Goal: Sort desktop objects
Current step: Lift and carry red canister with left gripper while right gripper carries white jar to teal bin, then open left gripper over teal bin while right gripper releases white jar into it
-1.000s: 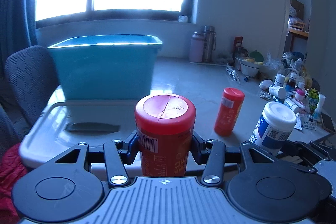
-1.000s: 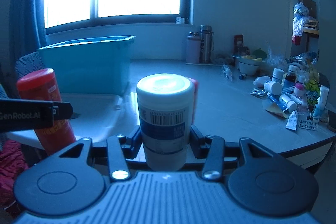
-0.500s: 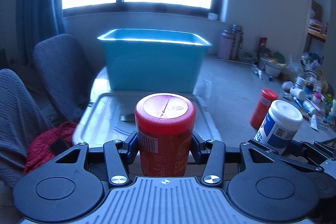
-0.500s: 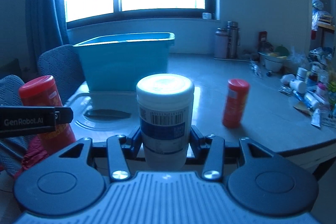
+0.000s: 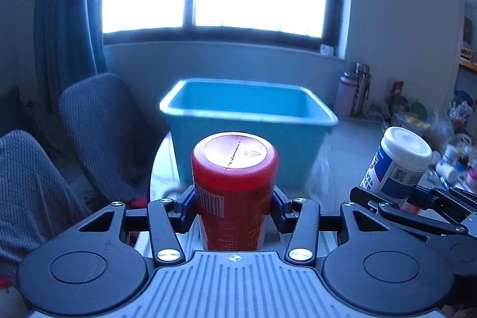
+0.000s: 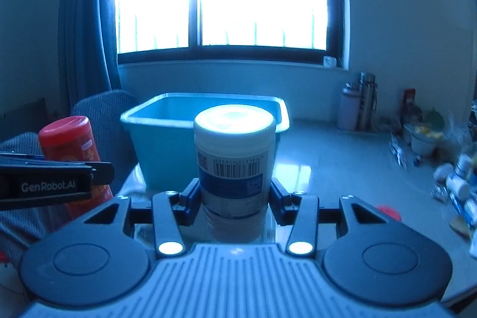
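My left gripper (image 5: 234, 209) is shut on a red canister (image 5: 234, 187) with a red lid, held upright. My right gripper (image 6: 234, 200) is shut on a white jar (image 6: 234, 163) with a blue label and white lid. Both are lifted above the table, in front of an open blue plastic bin (image 5: 247, 127) whose inside shows from above. In the left wrist view the white jar (image 5: 395, 166) appears at the right in the other gripper. In the right wrist view the red canister (image 6: 71, 151) appears at the left, and the blue bin (image 6: 167, 136) lies behind the jar.
A second red canister (image 6: 387, 212) stands on the grey table (image 6: 342, 169), mostly hidden by my gripper. Small bottles and packets (image 6: 456, 184) clutter the right side. Flasks (image 5: 356, 93) stand by the wall. Grey chairs (image 5: 98, 133) sit left of the table.
Both grippers rose with their containers and moved left toward the bin. The bin now sits lower and centred, its inside visible. The second red canister dropped almost out of view.
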The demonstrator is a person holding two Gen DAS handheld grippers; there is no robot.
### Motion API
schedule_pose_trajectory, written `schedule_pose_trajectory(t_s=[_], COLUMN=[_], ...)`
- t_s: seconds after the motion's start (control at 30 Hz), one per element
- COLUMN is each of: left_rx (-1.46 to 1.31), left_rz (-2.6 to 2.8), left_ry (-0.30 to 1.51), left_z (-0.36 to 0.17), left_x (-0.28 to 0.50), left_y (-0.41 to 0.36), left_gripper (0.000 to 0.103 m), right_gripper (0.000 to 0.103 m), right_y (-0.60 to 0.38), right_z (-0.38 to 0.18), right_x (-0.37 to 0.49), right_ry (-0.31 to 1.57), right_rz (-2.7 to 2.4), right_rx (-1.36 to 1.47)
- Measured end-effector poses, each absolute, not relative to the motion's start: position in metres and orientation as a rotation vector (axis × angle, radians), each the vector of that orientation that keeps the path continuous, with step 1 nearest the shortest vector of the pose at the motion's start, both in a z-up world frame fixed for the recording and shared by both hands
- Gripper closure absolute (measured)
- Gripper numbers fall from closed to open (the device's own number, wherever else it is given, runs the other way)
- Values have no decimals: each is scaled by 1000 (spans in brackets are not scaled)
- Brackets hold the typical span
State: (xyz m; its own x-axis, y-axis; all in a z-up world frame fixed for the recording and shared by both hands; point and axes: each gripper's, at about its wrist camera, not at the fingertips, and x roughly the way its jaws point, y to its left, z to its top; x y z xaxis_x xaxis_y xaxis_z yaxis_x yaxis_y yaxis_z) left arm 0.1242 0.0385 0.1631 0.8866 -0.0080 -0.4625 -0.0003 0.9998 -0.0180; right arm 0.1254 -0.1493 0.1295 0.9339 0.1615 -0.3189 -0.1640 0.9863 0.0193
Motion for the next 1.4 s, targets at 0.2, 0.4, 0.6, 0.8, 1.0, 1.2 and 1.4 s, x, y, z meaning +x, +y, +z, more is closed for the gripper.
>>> schedule_pose_trajectory(t_s=[0.2, 0.4, 0.6, 0.8, 1.0, 1.2, 1.4], left_rx=[-19, -29, -5, 0, -13, -14, -28], left_rz=[25, 42, 41, 9, -19, -62, -76], left_ry=[451, 436, 421, 390, 415, 482, 545], left_z=[195, 222, 235, 247, 238, 208, 177], left_x=[167, 206, 260, 324, 387, 440, 474], left_y=[28, 23, 26, 36, 46, 45, 51], left_gripper=[53, 53, 53, 53, 53, 53, 53], right_gripper=[56, 56, 56, 56, 56, 56, 56], right_y=[-148, -146, -142, -129, -122, -118, -109], right_z=[153, 173, 183, 187, 184, 171, 152], right_x=[164, 202, 247, 299, 345, 380, 402], right_ry=[286, 263, 243, 253, 288, 336, 409], right_rz=[211, 241, 237, 215, 173, 132, 120], right_rx=[-29, -38, -30, -30, -16, -39, -57])
